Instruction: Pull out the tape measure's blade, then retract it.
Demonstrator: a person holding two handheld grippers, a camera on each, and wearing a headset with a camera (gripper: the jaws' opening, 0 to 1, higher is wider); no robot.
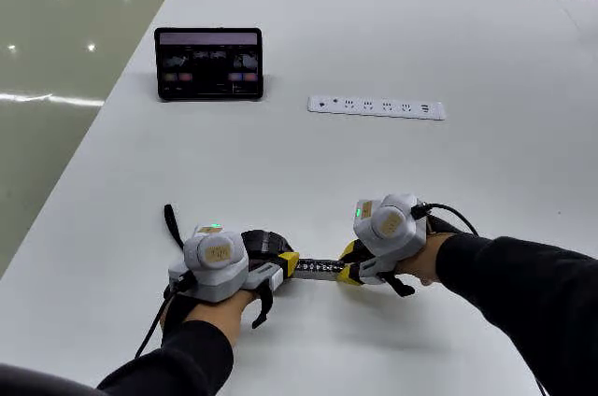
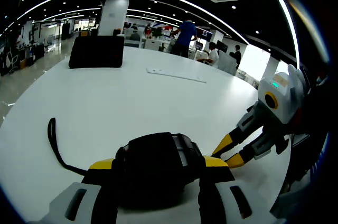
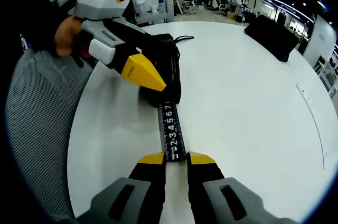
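Black tape measure point(image 3: 161, 73) lies on the near part of the white table point(image 1: 392, 32), with its case clamped between the left gripper point(image 2: 158, 163) jaws. A short run of blade point(image 3: 170, 126) is out to the right. The right gripper point(image 3: 174, 158) has its jaws pinched on the blade's tip (numbers readable right up to the yellow tips). This looks like the pull-out step, barely begun. Next move, I'd say: draw the right gripper rightward, low and straight, with the case held firm. The tablet point(image 1: 208, 63) and power strip point(image 1: 376, 106) sit far off.
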